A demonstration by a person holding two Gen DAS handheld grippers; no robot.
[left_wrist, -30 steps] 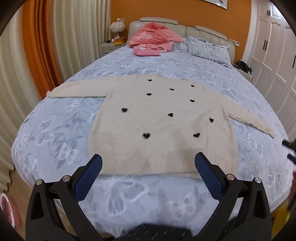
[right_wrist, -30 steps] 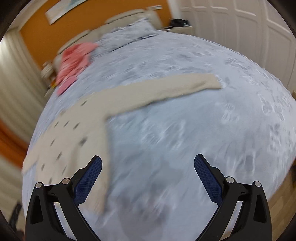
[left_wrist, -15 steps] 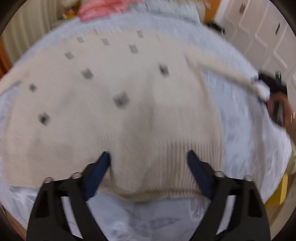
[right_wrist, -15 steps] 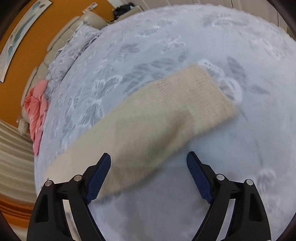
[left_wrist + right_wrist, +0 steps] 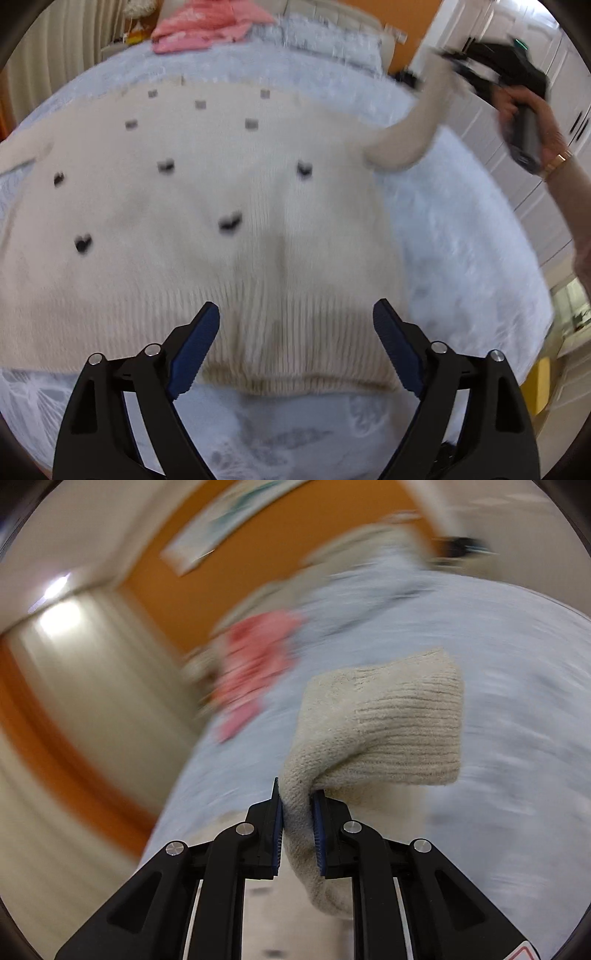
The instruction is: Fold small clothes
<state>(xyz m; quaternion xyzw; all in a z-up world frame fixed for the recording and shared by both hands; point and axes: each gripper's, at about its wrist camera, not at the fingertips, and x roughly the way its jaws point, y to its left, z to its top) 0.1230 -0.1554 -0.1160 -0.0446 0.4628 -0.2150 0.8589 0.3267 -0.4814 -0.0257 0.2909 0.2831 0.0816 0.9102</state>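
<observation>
A cream knit sweater (image 5: 192,229) with small black hearts lies flat on the blue-grey bed (image 5: 461,258). My left gripper (image 5: 295,332) is open, hovering over the ribbed bottom hem near its right half. My right gripper (image 5: 298,812) is shut on the sweater's right sleeve cuff (image 5: 388,731). In the left wrist view that sleeve (image 5: 417,125) is lifted off the bed at the upper right, held by the right gripper (image 5: 458,64) in the person's hand.
A pink garment (image 5: 207,26) lies at the head of the bed by the pillows (image 5: 332,40). White wardrobe doors (image 5: 517,110) stand to the right, curtains (image 5: 48,55) to the left. The bed's front edge is just below my left gripper.
My right gripper closed on the sleeve cuff and lifted it off the bed. My left gripper moved in over the sweater's hem and stayed open.
</observation>
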